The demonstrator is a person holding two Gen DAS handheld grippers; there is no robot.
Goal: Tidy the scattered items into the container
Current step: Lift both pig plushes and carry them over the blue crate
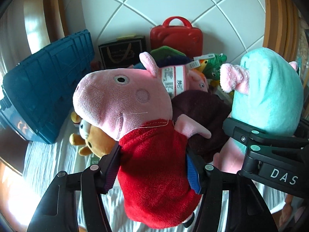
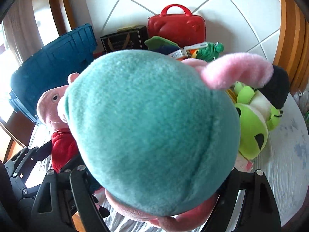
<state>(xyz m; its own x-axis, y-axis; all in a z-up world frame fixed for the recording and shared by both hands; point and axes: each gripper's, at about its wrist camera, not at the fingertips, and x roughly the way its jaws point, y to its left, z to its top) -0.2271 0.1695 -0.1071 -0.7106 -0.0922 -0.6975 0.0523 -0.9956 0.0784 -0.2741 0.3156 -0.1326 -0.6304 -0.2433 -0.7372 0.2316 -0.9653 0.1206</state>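
Blue ribbed plastic crate, the likely container, is the landmark: it stands at the far left edge of the pale tabletop, tilted, its ribbed side facing the cameras, so I cannot tell where its opening is. The left gripper is clamped on the red-dressed body of a pink plush pig, which stands upright between the pads, snout turned toward the crate and just beside it. The right gripper is closed around the lower end of a plump turquoise plush with pink limbs, upright too, on the far side of the pig from the crate. The left hand is therefore nearer; its toy probably goes in first, carried left and over the rim. More soft toys lie heaped right of the crate, before a red carry-case.
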